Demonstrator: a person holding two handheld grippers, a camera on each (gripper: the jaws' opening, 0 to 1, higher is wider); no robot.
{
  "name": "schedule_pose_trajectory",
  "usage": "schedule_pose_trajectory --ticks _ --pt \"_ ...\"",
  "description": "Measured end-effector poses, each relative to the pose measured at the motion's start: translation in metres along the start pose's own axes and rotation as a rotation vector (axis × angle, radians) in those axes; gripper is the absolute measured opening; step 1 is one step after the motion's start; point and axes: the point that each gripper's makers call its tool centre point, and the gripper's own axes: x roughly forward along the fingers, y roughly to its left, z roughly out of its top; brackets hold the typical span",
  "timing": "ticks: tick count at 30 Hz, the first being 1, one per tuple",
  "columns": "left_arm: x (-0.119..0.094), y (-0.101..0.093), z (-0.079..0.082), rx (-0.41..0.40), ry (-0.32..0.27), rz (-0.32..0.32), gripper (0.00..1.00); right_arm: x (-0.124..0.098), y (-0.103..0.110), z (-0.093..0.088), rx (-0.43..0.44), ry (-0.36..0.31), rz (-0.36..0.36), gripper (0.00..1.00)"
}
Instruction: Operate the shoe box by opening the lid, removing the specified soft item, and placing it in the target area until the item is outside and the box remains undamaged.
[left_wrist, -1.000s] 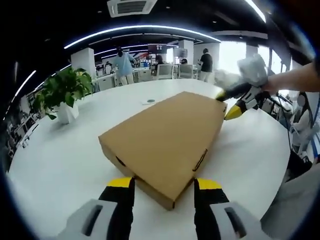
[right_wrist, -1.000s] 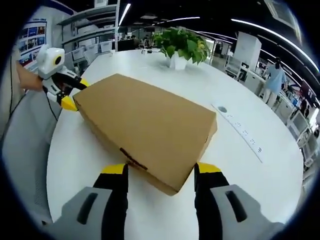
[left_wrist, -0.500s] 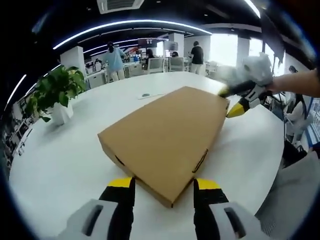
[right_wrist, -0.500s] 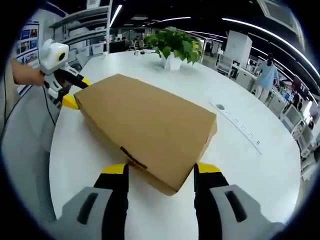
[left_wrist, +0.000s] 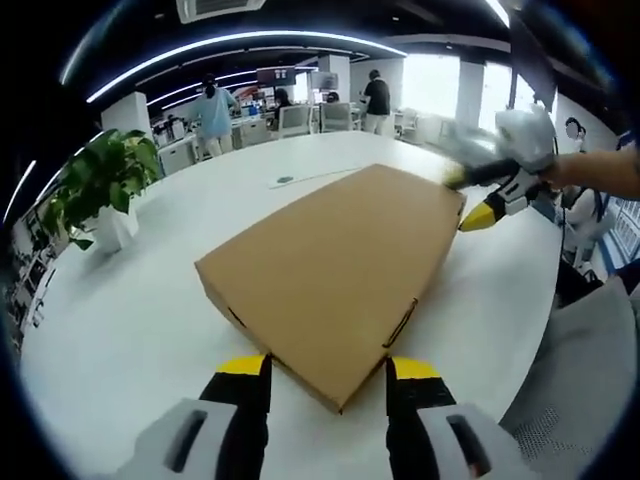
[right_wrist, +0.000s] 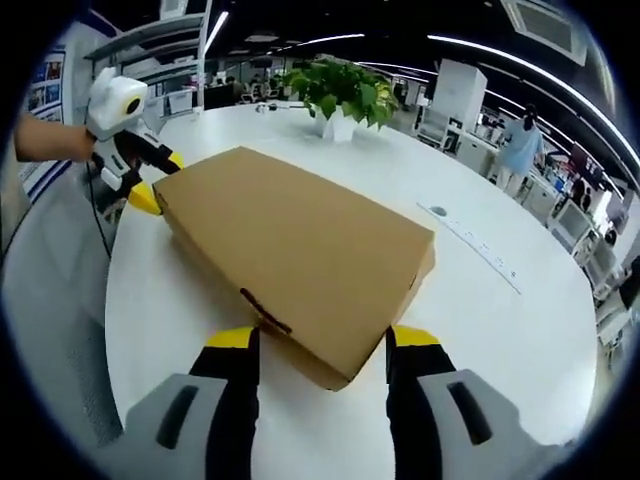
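A closed brown cardboard shoe box (left_wrist: 335, 265) lies flat on the round white table (left_wrist: 130, 320). My left gripper (left_wrist: 326, 378) stands open, its yellow-tipped jaws on either side of the box's near corner. At the opposite far corner, a hand holds my right gripper (left_wrist: 468, 198). In the right gripper view the same box (right_wrist: 300, 250) runs away from me, and my right gripper (right_wrist: 322, 345) is open astride its near corner. The left gripper (right_wrist: 157, 181) sits at the far left corner there. The lid is down, so the contents are hidden.
A potted green plant (left_wrist: 100, 190) in a white pot stands on the table's left side; it is the plant (right_wrist: 340, 95) at the far side in the right gripper view. A thin white strip (right_wrist: 470, 250) lies right of the box. Several people stand at desks behind.
Both views have drifted and tilted slightly. The box lies where it was, lid closed, and both grippers stay open at its opposite corners.
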Motion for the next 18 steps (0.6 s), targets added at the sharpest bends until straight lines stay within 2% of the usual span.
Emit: schedule_pose_trajectory --ticks 4,6,11,18 --pt "-0.004 0.004 -0.003 0.013 0.009 -0.019 0.45 -0.001 0.008 -0.001 -0.002 -0.001 -0.006 0.45" --pt "-0.006 0.007 -0.006 0.021 0.017 -0.028 0.45 -0.002 0.013 0.001 0.038 -0.011 -0.011 0.45" --pt "-0.011 0.014 -0.010 0.045 0.034 -0.051 0.45 -0.003 0.027 0.003 0.074 -0.033 -0.020 0.46" --pt "-0.019 0.025 -0.020 0.091 0.054 -0.053 0.45 -0.003 0.046 0.007 0.099 -0.054 -0.035 0.43"
